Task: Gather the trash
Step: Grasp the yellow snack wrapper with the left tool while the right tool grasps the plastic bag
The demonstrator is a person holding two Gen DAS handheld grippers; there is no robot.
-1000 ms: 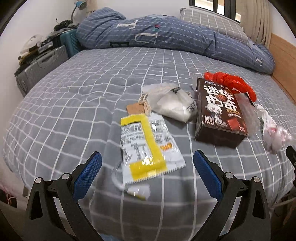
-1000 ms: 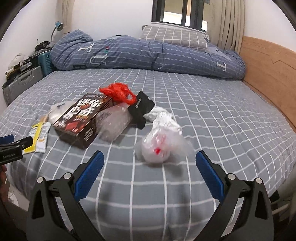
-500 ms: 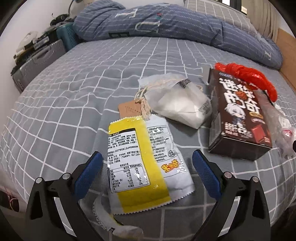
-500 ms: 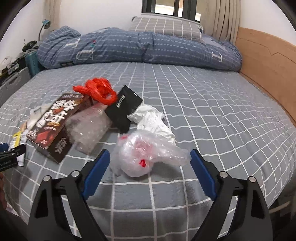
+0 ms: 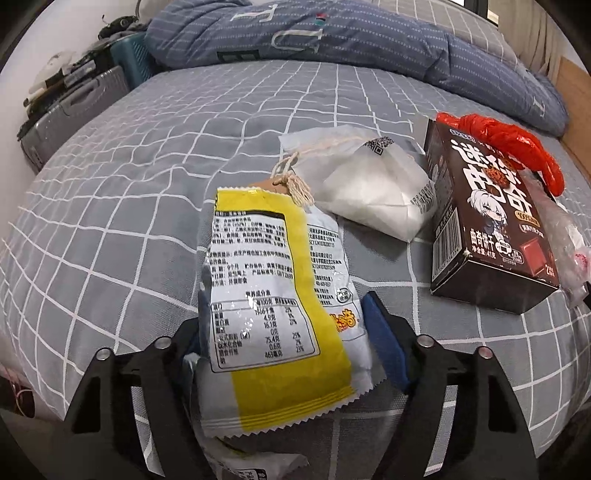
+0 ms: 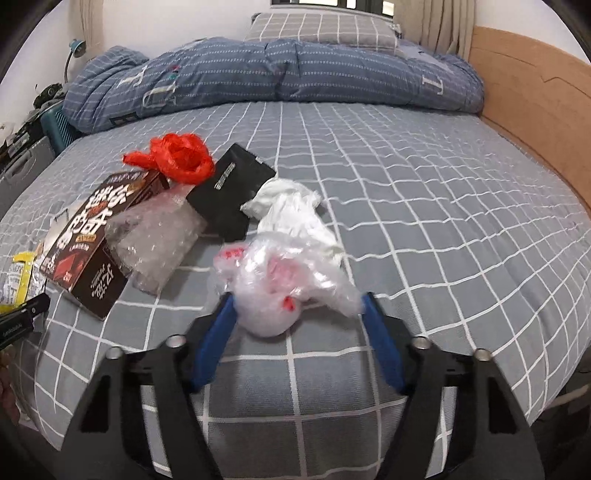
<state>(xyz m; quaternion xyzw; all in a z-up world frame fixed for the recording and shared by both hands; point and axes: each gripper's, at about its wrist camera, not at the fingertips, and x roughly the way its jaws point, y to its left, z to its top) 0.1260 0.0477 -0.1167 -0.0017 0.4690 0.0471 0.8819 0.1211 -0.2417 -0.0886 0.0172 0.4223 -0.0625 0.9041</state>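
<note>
Trash lies on the grey checked bed. In the left wrist view my left gripper (image 5: 288, 343) is closing around a yellow and white snack wrapper (image 5: 273, 295), its blue pads at the wrapper's two edges, jaws partly open. A white paper bag (image 5: 373, 184), a dark cookie box (image 5: 487, 221) and a red plastic bag (image 5: 509, 144) lie beyond. In the right wrist view my right gripper (image 6: 295, 332) is partly open with its pads on either side of a crumpled clear plastic bag (image 6: 280, 284). Bubble wrap (image 6: 155, 240), a black pouch (image 6: 232, 192) and white tissue (image 6: 291, 210) lie behind it.
A rolled blue duvet (image 6: 277, 70) and a pillow (image 6: 321, 26) lie at the far side of the bed. A wooden headboard (image 6: 532, 110) runs along the right. Suitcases (image 5: 74, 110) stand at the left of the bed. The bed's near edge is just below both grippers.
Both grippers have moved forward and down onto the bed. The left jaws have narrowed around the snack wrapper; the right jaws have narrowed around the clear plastic bag.
</note>
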